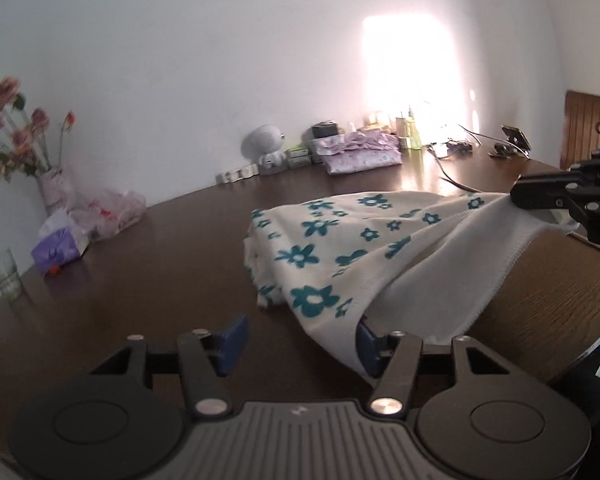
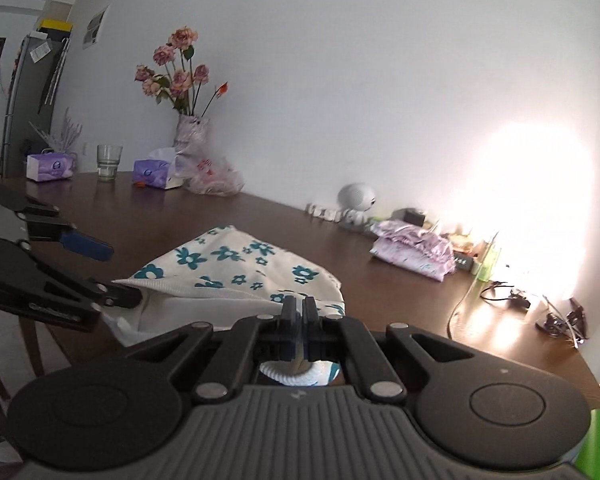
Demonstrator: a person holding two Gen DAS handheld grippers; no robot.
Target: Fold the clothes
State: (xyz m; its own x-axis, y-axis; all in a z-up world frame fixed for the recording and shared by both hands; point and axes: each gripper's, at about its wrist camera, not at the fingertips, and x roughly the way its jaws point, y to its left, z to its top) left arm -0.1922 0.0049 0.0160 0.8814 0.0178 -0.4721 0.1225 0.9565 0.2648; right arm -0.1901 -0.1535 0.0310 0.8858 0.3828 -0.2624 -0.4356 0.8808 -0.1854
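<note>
A cream cloth with teal flowers point(image 1: 320, 248) lies bunched on the dark wooden table point(image 1: 148, 272), its white underside turned up along the near edge. My left gripper point(image 1: 300, 336) is open wide; the cloth's hem drapes over its right blue finger point(image 1: 370, 346), and the left finger is bare. At the right edge of the left wrist view, my right gripper point(image 1: 540, 196) is shut on a cloth corner and lifts it. In the right wrist view the right gripper point(image 2: 299, 306) pinches the floral cloth point(image 2: 236, 264), with the left gripper point(image 2: 100, 272) open at its left end.
A folded lilac garment point(image 2: 412, 250) sits by the wall, near a white robot toy point(image 2: 356, 202), bottles and cables point(image 2: 496, 292). A flower vase point(image 2: 190, 136), plastic bag, tissue packs point(image 2: 152, 172) and glass point(image 2: 109, 162) stand at the far left. A wooden chair back point(image 1: 592, 136) rises at the right.
</note>
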